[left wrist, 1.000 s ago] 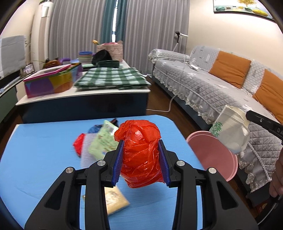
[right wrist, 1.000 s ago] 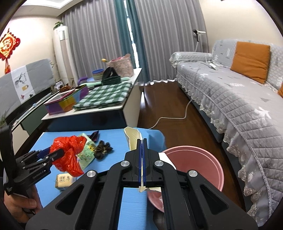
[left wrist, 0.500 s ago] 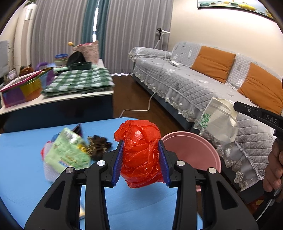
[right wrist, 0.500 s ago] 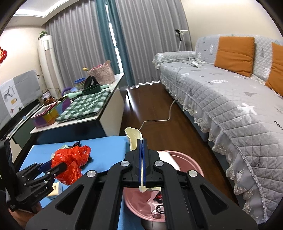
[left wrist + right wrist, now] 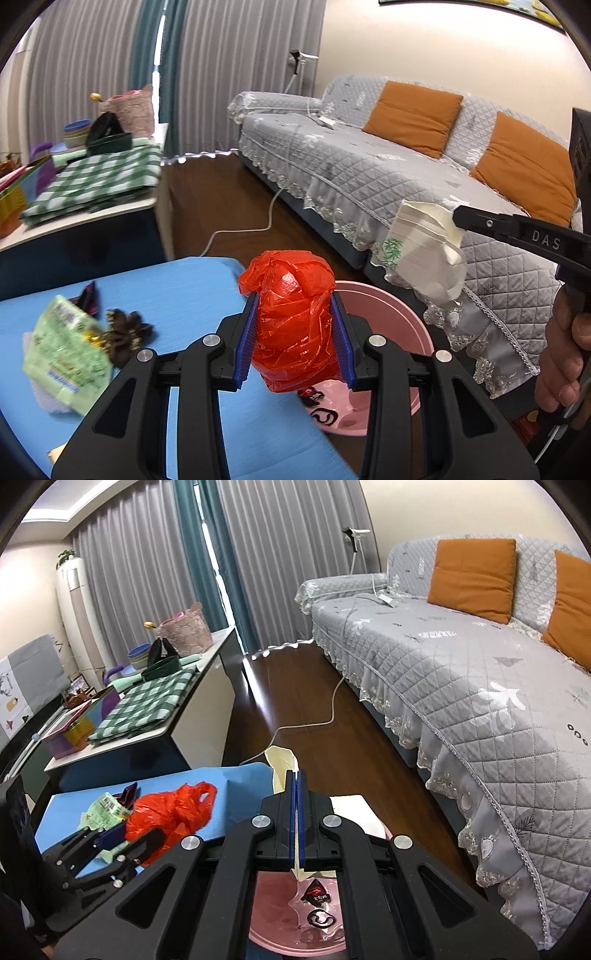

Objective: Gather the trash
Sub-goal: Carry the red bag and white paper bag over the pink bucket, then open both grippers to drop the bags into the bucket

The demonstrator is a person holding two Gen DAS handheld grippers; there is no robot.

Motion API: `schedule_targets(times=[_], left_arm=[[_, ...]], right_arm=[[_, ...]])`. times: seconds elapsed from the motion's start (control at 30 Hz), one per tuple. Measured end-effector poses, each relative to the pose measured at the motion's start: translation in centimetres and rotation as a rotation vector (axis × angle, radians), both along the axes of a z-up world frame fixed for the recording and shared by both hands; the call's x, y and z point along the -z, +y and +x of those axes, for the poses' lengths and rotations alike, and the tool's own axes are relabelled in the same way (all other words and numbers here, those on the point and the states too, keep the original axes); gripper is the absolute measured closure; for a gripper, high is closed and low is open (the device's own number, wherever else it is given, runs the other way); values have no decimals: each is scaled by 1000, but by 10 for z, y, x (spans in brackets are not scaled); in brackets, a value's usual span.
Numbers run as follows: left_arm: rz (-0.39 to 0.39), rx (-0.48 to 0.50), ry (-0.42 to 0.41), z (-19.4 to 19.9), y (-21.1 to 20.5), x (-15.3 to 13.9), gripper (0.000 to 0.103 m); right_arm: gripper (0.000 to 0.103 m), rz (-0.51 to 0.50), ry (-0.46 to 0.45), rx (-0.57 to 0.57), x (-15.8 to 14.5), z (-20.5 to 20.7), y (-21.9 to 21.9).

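- Over the near rim of the pink bin (image 5: pixel 413 314), the left tool (image 5: pixel 295 332) hangs clamped on a crumpled red bag (image 5: pixel 295 325), its blue pads (image 5: pixel 246 343) pressed into both flanks of the plastic.
- Above the bin's far side, the right tool (image 5: pixel 297 812) is squeezed nearly flat on a folded paper cup (image 5: pixel 424 251); the left view shows the cup dangling from that tool's tip, over the bin's sofa-side rim.
- Step in hand, as I judge it: both pieces of trash are carried and poised for dropping, neither yet let go.
- Next move: bring the bag a little further across the rim so that it hangs fully over the bin's mouth, then part the left tool; the right tool can simply part where it is, though the cup sits near the rim and may glance off.
- Risk, in my view: thin plastic can cling to the pads, so a wide opening would help.
- Inside the bin, dark scraps (image 5: pixel 319 904) already lie on the bottom.
- Left of the bin, on the blue desk (image 5: pixel 184 280), a green wrapper (image 5: pixel 70 362) and a dark brown clump (image 5: pixel 122 332) lie uncollected, touching each other.
- Beyond the bin, a grey sofa (image 5: pixel 461 686) runs along the wall.
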State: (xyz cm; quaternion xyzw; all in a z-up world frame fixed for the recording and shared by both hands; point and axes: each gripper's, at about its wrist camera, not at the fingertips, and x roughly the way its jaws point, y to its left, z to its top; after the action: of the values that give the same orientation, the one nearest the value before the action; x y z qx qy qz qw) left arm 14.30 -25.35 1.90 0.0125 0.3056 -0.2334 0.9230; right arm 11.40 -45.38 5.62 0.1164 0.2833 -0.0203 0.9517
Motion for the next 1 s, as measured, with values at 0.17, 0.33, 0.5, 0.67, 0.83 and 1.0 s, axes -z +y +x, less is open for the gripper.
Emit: schedule_targets(times=[0.17, 0.33, 0.5, 0.67, 0.83, 1.0], left_arm=[[7, 35, 17, 10, -20, 9, 66], [9, 60, 36, 16, -34, 19, 66], [12, 82, 81, 22, -42, 30, 61], [5, 66, 94, 21, -35, 34, 53], [-3, 41, 92, 15, -19, 30, 53], [-5, 1, 79, 1, 8, 19, 53]], right_arm=[[102, 3, 14, 5, 6, 9, -7], [102, 10, 29, 6, 12, 16, -9], [97, 10, 56, -2, 17, 23, -7], [52, 11, 54, 28, 18, 23, -9], [52, 8, 37, 32, 15, 21, -8], [52, -19, -28, 31, 6, 14, 7]])
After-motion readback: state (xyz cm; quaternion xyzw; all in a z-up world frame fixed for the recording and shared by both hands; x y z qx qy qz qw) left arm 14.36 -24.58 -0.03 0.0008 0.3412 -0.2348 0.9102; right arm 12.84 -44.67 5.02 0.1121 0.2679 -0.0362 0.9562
